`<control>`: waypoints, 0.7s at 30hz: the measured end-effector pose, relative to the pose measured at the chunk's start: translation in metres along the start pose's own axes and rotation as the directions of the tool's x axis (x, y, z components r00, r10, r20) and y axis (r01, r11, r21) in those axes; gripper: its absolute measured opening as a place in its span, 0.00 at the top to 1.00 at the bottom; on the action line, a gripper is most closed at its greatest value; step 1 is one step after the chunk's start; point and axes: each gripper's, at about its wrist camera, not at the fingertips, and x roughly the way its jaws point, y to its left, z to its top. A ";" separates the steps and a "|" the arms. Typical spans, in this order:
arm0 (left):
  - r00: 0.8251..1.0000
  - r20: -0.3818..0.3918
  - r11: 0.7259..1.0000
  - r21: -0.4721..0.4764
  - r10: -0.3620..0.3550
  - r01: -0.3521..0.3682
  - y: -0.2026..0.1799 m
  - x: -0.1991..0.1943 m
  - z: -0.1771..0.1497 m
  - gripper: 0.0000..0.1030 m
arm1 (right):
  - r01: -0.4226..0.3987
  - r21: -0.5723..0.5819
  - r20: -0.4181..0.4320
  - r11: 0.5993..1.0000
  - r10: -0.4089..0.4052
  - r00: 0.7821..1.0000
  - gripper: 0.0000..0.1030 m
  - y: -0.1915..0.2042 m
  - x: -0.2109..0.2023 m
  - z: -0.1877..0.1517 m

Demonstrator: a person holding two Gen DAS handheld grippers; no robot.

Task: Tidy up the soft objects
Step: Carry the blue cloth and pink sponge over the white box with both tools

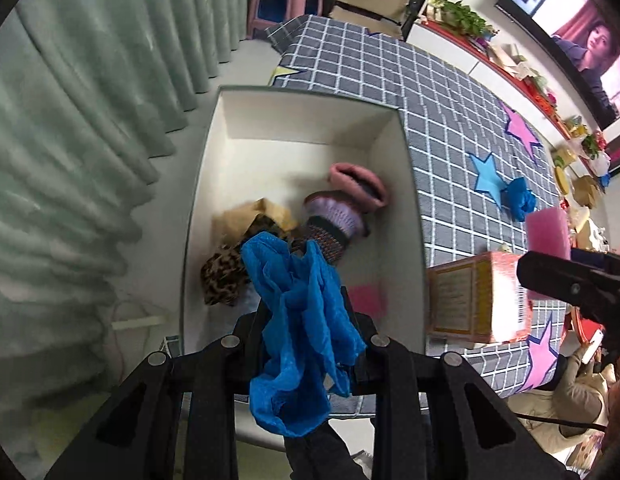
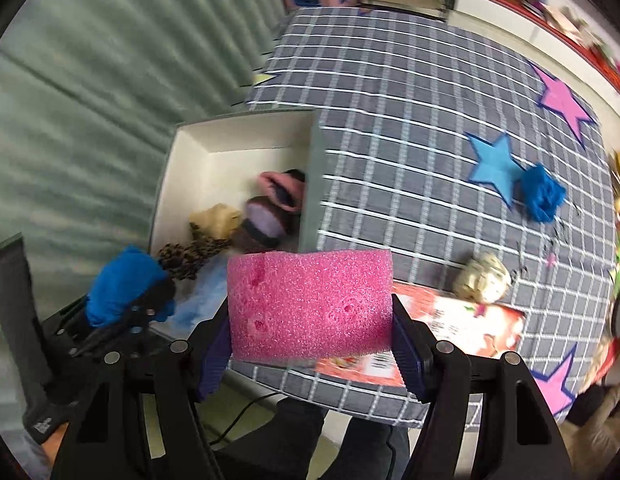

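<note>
My left gripper [image 1: 305,320] is shut on a thin blue cloth [image 1: 299,320] that dangles over the white box [image 1: 310,98]; the cloth [image 2: 121,284] also shows at the lower left of the right wrist view. In the box lie a pink knitted piece [image 1: 358,186], a purple knitted roll [image 1: 336,224], a beige cloth [image 1: 249,218] and a leopard-print cloth [image 1: 221,280]. My right gripper [image 2: 310,344] is shut on a pink sponge block [image 2: 310,304], held above the checked tablecloth [image 2: 410,120] just right of the box [image 2: 213,140].
A second blue cloth [image 2: 542,194] lies by a blue star on the table. A pale ball [image 2: 482,282] sits beside an orange-red carton [image 2: 462,324]. Green curtains [image 1: 69,140] hang left of the box. A person sits at the lower right [image 1: 566,408].
</note>
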 end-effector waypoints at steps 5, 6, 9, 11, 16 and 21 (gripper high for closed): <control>1.000 -0.015 1.000 -0.012 0.015 -0.015 0.004 0.007 -0.005 0.71 | -0.014 -0.062 -0.024 0.998 0.012 1.000 0.31 0.023 0.009 0.005; 1.000 -0.019 1.000 -0.014 0.018 -0.018 0.006 0.008 -0.006 0.71 | -0.016 -0.069 -0.031 0.997 0.014 0.999 0.31 0.026 0.011 0.006; 0.999 -0.032 0.999 -0.021 0.026 -0.027 0.009 0.012 -0.007 0.71 | -0.024 -0.089 -0.048 0.996 0.020 0.999 0.31 0.033 0.016 0.006; 0.999 -0.039 0.999 -0.025 0.031 -0.032 0.011 0.013 -0.008 0.71 | -0.027 -0.101 -0.056 0.995 0.021 0.998 0.31 0.037 0.019 0.007; 0.998 -0.051 0.999 -0.026 0.037 -0.038 0.012 0.017 -0.009 0.71 | -0.034 -0.119 -0.069 0.992 0.026 0.997 0.31 0.043 0.025 0.010; 0.998 -0.061 0.999 -0.029 0.035 -0.037 0.013 0.019 -0.010 0.70 | -0.036 -0.137 -0.082 0.990 0.025 0.996 0.31 0.049 0.030 0.010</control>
